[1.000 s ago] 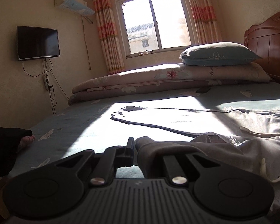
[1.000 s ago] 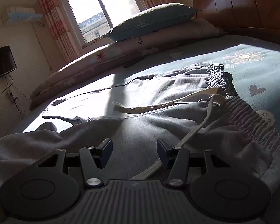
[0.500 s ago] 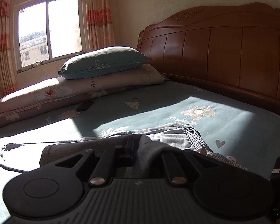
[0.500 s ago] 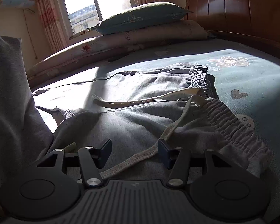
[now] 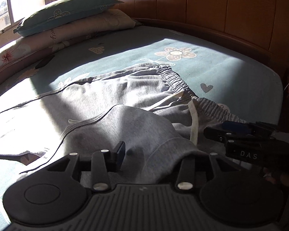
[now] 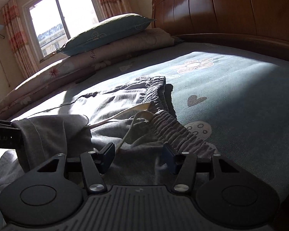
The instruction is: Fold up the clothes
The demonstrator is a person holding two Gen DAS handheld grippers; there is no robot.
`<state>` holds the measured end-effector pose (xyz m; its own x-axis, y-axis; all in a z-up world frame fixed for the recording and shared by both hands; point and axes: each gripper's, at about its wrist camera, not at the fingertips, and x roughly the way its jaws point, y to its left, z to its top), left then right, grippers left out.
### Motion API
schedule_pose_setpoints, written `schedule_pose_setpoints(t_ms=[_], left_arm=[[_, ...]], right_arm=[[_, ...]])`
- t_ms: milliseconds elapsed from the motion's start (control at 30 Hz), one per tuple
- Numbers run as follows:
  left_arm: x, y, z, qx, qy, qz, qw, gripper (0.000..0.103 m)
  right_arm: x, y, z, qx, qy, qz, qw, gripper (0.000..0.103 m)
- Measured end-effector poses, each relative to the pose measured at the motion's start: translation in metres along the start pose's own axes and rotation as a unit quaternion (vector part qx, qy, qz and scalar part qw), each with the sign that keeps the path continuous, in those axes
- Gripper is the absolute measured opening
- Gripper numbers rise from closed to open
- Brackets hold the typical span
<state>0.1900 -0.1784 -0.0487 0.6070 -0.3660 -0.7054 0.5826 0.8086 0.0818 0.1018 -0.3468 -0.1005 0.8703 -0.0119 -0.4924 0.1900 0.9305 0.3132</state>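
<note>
Grey sweatpants lie flat on the teal bedsheet, elastic waistband toward the headboard, cream drawstring loose. A trouser leg end is folded over toward the waistband and drapes over my left gripper, whose jaws stand apart with cloth over the right finger. In the right wrist view the left gripper shows at the left edge with grey cloth hanging on it. My right gripper is open and empty, low over the pants just before the waistband.
A wooden headboard runs along the right. A teal pillow lies on a folded floral quilt at the far side under the window. A dark small object lies on the sheet near the quilt.
My left gripper swung right, carrying the trouser leg end over to the waistband, and its jaws have opened. The right gripper stayed open near the waistband, moving slightly forward.
</note>
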Motion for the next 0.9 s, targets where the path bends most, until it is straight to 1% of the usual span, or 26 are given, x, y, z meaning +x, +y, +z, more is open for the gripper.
schedule_pose_setpoints(t_ms=[33,67,133,200,233,300,400,433,467,500,533,567,633,700,733,800,833,900], left_arm=[[-0.008,0.002,-0.006,0.006,0.004,0.001,1.0,0.047],[-0.017,0.005,-0.012,0.006,0.007,0.001,1.0,0.055],[-0.035,0.014,-0.024,-0.004,0.011,0.001,0.9999,0.064],[-0.054,0.026,-0.034,-0.021,0.007,0.006,0.9997,0.065],[-0.061,0.035,-0.04,-0.039,0.004,0.011,0.9992,0.065],[-0.07,0.059,-0.052,-0.094,-0.003,0.026,0.9952,0.066],[-0.085,0.094,-0.07,-0.176,-0.014,0.048,0.9832,0.066],[-0.086,0.108,-0.078,-0.219,-0.016,0.047,0.9744,0.066],[-0.083,0.124,-0.089,-0.278,-0.019,0.033,0.9599,0.065],[-0.079,0.137,-0.101,-0.334,-0.023,0.015,0.942,0.065],[-0.075,0.151,-0.113,-0.39,-0.027,-0.002,0.9206,0.065],[-0.071,0.159,-0.122,-0.426,-0.03,-0.013,0.9043,0.065],[-0.063,0.166,-0.135,-0.462,-0.032,-0.021,0.8859,0.064],[-0.055,0.173,-0.147,-0.498,-0.034,-0.03,0.866,0.064],[-0.052,0.176,-0.151,-0.508,-0.034,-0.032,0.8598,0.064],[-0.049,0.178,-0.155,-0.515,-0.032,-0.033,0.8559,0.066],[-0.048,0.18,-0.156,-0.518,-0.031,-0.034,0.8542,0.068],[-0.045,0.181,-0.158,-0.521,-0.027,-0.035,0.8521,0.07]], right_arm=[[0.0,0.0,0.0,0.0,0.001,0.001,1.0,0.06],[0.0,0.001,0.0,-0.001,0.001,0.002,1.0,0.061],[0.0,0.001,-0.001,-0.001,0.004,0.005,1.0,0.062],[0.001,0.002,-0.001,0.002,0.007,0.008,1.0,0.062],[0.001,0.002,-0.001,0.002,0.008,0.008,1.0,0.062],[0.001,0.003,-0.002,0.001,0.007,0.008,1.0,0.062],[0.001,0.003,-0.002,0.004,0.005,0.012,1.0,0.063],[0.001,0.003,-0.002,0.005,0.005,0.013,1.0,0.063],[0.001,0.003,-0.002,0.006,0.004,0.014,1.0,0.063],[0.002,0.004,-0.003,0.005,0.004,0.014,1.0,0.063],[0.002,0.004,-0.003,0.005,0.003,0.014,1.0,0.063],[0.002,0.004,-0.002,0.006,0.001,0.015,1.0,0.063],[0.0,0.006,-0.002,0.007,-0.008,0.021,1.0,0.063],[-0.006,0.011,-0.001,-0.002,-0.025,0.039,0.999,0.063],[-0.009,0.017,-0.001,-0.015,-0.032,0.053,0.998,0.063],[-0.014,0.032,-0.001,-0.05,-0.036,0.086,0.994,0.063],[-0.016,0.041,-0.001,-0.068,-0.03,0.105,0.992,0.063],[-0.024,0.07,0.0,-0.126,-0.017,0.155,0.98,0.063]])
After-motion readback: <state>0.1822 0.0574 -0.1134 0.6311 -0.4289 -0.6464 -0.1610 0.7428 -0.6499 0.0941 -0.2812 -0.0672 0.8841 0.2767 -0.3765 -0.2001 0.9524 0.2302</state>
